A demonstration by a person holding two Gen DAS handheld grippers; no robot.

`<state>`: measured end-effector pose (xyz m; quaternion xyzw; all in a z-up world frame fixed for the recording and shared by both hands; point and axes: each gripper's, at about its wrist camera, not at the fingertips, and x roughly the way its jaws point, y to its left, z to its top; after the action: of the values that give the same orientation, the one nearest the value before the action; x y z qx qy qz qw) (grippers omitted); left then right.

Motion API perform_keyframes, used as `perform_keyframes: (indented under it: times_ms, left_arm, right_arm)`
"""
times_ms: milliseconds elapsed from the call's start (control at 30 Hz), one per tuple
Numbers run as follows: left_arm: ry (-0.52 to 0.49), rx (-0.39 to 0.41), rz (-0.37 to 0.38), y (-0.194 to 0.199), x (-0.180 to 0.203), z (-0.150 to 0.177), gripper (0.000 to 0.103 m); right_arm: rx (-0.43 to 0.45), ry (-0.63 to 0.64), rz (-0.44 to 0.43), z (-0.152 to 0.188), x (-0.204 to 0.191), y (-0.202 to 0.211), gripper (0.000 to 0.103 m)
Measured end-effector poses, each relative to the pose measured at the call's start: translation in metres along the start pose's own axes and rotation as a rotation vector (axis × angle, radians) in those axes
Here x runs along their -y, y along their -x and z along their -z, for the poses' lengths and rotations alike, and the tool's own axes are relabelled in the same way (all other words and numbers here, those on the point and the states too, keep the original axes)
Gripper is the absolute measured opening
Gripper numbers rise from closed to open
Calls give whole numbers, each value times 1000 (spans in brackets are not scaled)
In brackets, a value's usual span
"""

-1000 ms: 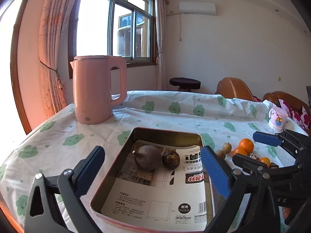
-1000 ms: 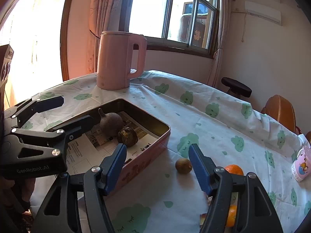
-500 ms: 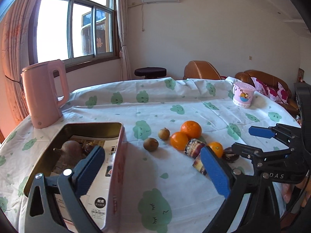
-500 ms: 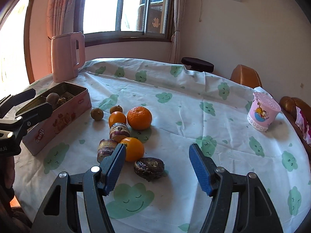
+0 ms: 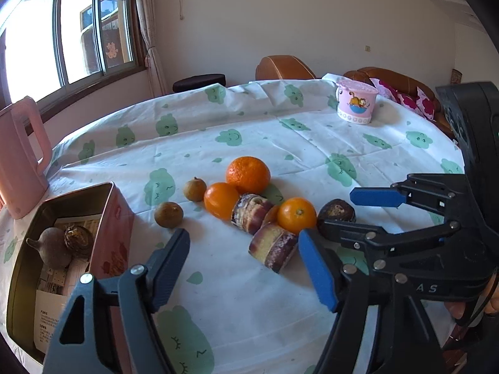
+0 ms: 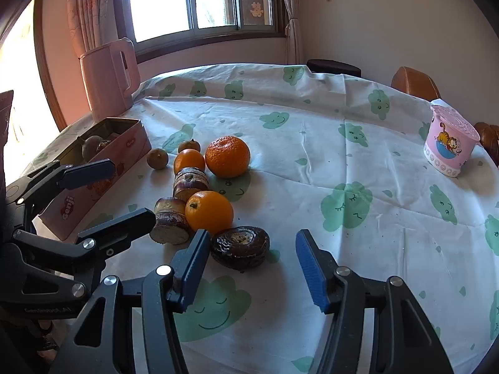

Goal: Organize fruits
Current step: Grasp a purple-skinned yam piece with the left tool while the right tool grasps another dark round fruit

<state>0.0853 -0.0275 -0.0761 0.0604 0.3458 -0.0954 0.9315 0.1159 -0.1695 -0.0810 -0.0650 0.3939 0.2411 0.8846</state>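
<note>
Both spread grippers, left (image 5: 243, 266) and right (image 6: 249, 268), swung from "Genji" tin (image 6: 93, 184) toward fruit.

Left gripper (image 5: 243, 265) jaws spread wide, empty, over the tablecloth (image 5: 280, 137) just short of the cut purple-skinned piece (image 5: 273, 249). Fruit cluster ahead: big orange (image 5: 248, 174), two smaller oranges (image 5: 221, 200) (image 5: 297, 215), second purple piece (image 5: 249, 212), two brown round fruits (image 5: 168, 214) (image 5: 194, 189). Tin (image 5: 117, 218) at left holds two dark fruits; right gripper (image 5: 352, 215) enters from right, parted around a dark wrinkled fruit (image 5: 336, 212).
</note>
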Motion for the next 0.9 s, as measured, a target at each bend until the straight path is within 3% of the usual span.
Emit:
perform_keyframes:
  times_ms: [167, 400, 500, 533, 900]
  left_arm:
    - [-4, -38, 46, -9, 2, -1, 63]
    - [-2, -95, 104, -20, 3, -1, 58]
    - [-12, -113, 126, -23, 5, -1, 45]
    - [-19, -113, 133, -23, 7, -1, 41]
    - [-28, -22, 63, -6, 8, -1, 39]
  right_arm:
    - [-28, 3, -4, 1, -1, -5, 45]
    - [-30, -8, -10, 0, 2, -6, 45]
    - [-29, -2, 0, 0, 1, -6, 44]
    - [-28, 4, 6, -1, 0, -6, 44]
    - [9, 19, 25, 0, -2, 0, 44]
